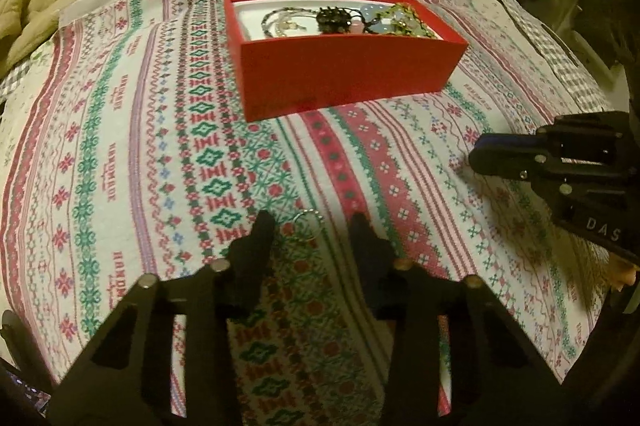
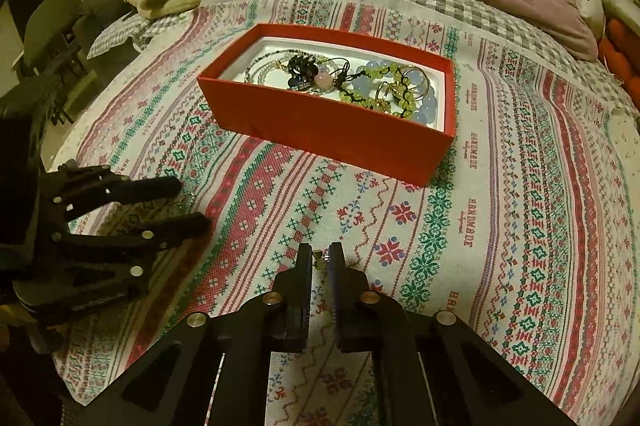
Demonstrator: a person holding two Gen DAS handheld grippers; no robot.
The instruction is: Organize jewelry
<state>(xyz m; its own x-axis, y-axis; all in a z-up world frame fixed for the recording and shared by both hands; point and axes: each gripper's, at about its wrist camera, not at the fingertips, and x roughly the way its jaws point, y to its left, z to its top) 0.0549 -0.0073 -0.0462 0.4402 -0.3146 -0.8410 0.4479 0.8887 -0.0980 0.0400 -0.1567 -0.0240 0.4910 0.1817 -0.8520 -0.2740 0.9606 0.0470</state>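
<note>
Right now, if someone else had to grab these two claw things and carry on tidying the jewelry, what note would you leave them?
Right gripper: shut on a small metal piece, low over the patterned cloth.
Left gripper: jaws part open around a thin silver ring on the cloth; not pinched yet.
Red box: beyond both grippers, open, already holding bead bracelets, rings and necklaces.
Left to do: carry the small piece to the box, grip the ring, drop that in too.
</note>
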